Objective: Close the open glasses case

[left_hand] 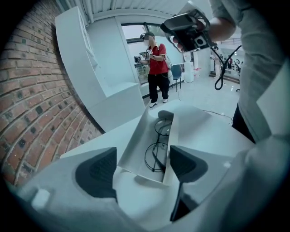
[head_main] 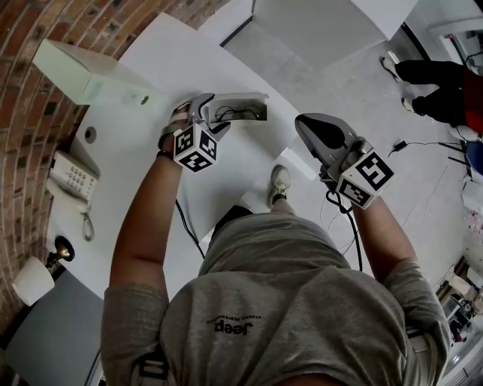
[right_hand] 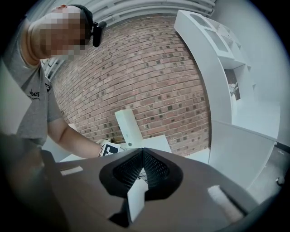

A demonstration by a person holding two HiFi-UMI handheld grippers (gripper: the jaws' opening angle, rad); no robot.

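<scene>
Desk [head_main: 124, 143], white and broad, lies under the left claw [head_main: 205, 105] and runs off to that claw's left as far as the brick wall [head_main: 45, 22]; the right claw [head_main: 313, 128] is held out by the desk's edge, with grey floor [head_main: 317, 68] beyond it.

Person in a red top [left_hand: 157, 68] stands on the floor far ahead of the left claw, well apart from the desk.

Long white box [head_main: 90, 74] sits on the desk ahead and to the left of the left claw, near the wall; a telephone [head_main: 72, 177] lies further back on the same side.

Left claw: jaws spread wide, both dark pads [left_hand: 97, 172] showing in the left gripper view, nothing pinched; low over the desk, pointed along the case.

Right claw: jaws pressed together, the ribbed pads [right_hand: 156, 167] meeting in a narrow V in the right gripper view, nothing between them; it stands well apart from the case, off to the case's right, pointing toward the wall.

Glasses case [left_hand: 140, 145], white, lies open on the desk straight ahead of the left claw; its near end reaches in between the spread jaws, the right jaw just beside the case's near corner; cannot tell whether they touch.

Glasses [left_hand: 156, 152], thin dark wire frame, lie inside the case, just ahead of the right jaw.
</scene>
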